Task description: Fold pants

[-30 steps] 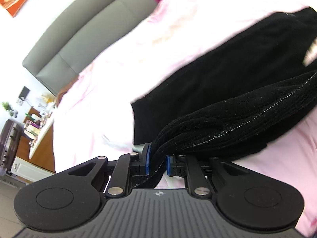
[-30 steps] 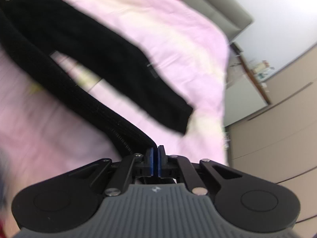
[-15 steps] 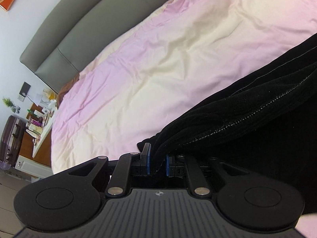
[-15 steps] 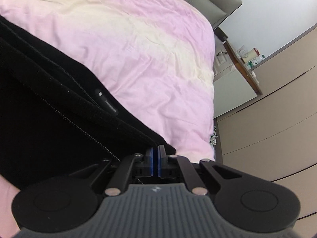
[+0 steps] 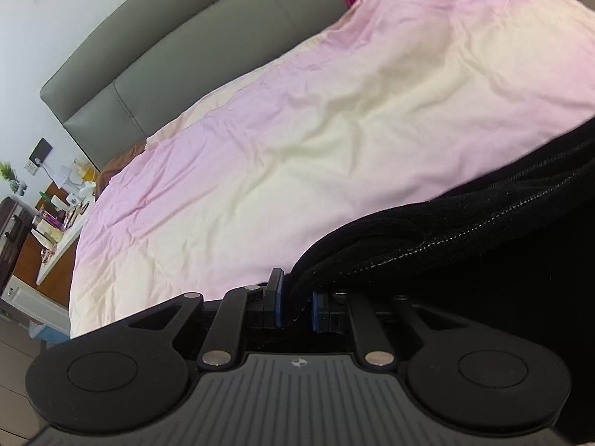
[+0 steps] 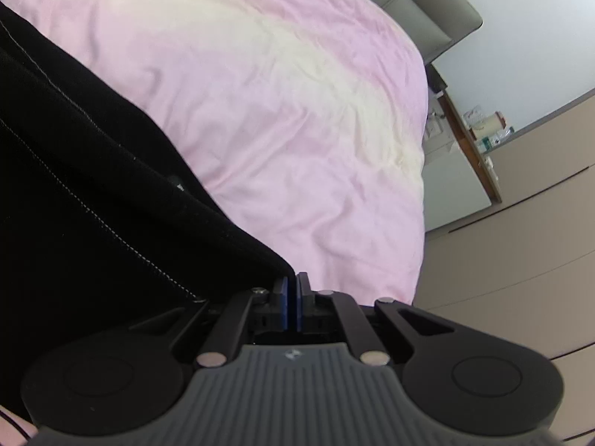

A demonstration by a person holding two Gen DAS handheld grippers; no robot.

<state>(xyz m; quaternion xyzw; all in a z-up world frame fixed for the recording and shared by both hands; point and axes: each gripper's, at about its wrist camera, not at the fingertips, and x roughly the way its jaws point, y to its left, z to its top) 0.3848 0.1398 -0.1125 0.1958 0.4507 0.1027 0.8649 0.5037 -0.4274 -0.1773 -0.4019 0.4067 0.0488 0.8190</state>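
Left gripper pinching bunched black pants; right gripper pressed together on pants edge, above pink duvet

A bed's pink-and-cream duvet fills the centre; grey headboard at eleven o'clock, cluttered shelf at nine, possibly beige wardrobe doors at three.

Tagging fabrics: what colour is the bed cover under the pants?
The wrinkled bed cover is pale pink with cream patches, clearest in the left wrist view.
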